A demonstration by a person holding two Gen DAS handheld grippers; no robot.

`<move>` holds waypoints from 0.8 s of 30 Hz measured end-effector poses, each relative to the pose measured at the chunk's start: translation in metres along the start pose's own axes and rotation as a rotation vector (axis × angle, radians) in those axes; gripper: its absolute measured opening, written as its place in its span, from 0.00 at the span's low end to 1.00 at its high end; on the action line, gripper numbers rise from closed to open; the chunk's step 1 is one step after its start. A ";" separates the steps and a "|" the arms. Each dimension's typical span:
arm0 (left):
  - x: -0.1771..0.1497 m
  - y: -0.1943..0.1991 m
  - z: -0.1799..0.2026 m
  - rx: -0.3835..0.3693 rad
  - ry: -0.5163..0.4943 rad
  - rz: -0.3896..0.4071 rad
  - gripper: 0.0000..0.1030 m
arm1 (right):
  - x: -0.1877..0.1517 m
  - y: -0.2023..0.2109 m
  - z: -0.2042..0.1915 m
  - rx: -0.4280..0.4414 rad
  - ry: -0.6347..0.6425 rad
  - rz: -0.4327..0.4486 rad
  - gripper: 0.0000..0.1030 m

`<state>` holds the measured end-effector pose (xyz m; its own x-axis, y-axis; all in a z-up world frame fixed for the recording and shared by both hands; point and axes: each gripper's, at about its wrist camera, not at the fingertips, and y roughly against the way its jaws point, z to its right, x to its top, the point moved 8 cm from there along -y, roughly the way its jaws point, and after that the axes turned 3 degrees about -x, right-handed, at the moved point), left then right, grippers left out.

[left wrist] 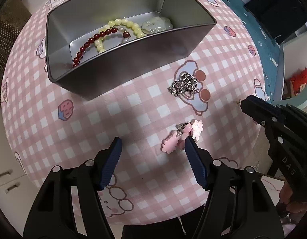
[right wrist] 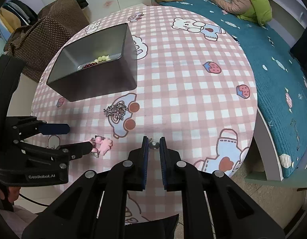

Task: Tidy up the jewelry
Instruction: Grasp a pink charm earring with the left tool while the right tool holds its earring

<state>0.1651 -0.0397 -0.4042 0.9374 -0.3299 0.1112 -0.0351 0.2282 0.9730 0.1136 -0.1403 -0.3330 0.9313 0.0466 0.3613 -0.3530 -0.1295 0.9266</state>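
A grey metal tin stands on the pink checked table and holds a red bead bracelet, a yellow bead bracelet and a pale jade pendant. A silver chain lies in a heap to the right of the tin. Pink flower earrings lie near my left gripper, which is open, its right finger touching them. My right gripper is nearly closed around a small grey pearl earring, with small gaps showing.
The round table's edge drops off to the right, beside a teal bed. A brown dotted cloth lies behind the tin. White drawers stand at the left.
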 end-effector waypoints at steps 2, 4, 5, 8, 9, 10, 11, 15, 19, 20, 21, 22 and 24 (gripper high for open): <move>0.003 -0.003 0.001 0.008 0.000 0.009 0.63 | 0.000 -0.001 0.000 0.001 -0.001 -0.003 0.10; 0.003 -0.004 0.002 0.016 -0.002 0.017 0.62 | 0.000 -0.001 0.000 0.003 -0.001 -0.005 0.10; 0.001 -0.003 0.003 0.030 -0.011 0.020 0.61 | 0.000 -0.001 0.000 0.002 0.000 -0.004 0.10; -0.003 -0.003 0.002 0.067 -0.047 0.026 0.54 | 0.001 -0.001 0.000 0.005 0.001 -0.003 0.10; -0.003 -0.003 0.002 0.064 -0.043 0.028 0.51 | 0.001 -0.002 0.001 0.004 0.001 -0.003 0.10; -0.003 -0.002 0.001 0.063 -0.036 0.028 0.47 | 0.002 -0.002 0.001 0.005 0.000 -0.003 0.10; -0.005 -0.001 -0.001 0.063 -0.028 0.029 0.44 | 0.003 -0.003 0.002 0.005 0.000 -0.005 0.10; -0.007 0.002 -0.013 0.037 0.019 0.038 0.34 | 0.004 -0.005 0.002 0.008 0.003 -0.007 0.10; -0.009 0.005 -0.031 0.001 0.091 0.046 0.16 | 0.008 -0.006 0.002 0.017 0.007 -0.003 0.10; -0.010 0.005 -0.035 -0.022 0.118 0.045 0.14 | 0.010 -0.006 0.001 0.019 0.008 -0.001 0.10; -0.011 0.005 -0.038 -0.044 0.145 0.042 0.13 | 0.011 -0.006 0.000 0.021 0.012 0.003 0.10; -0.012 0.006 -0.041 -0.059 0.162 0.040 0.13 | 0.013 -0.006 0.000 0.022 0.015 0.005 0.10; -0.012 0.007 -0.048 -0.081 0.188 0.037 0.13 | 0.016 -0.005 -0.002 0.024 0.026 0.008 0.10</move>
<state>0.1699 0.0096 -0.4088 0.9844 -0.1451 0.0999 -0.0502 0.3129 0.9485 0.1298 -0.1368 -0.3321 0.9257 0.0707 0.3716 -0.3580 -0.1535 0.9210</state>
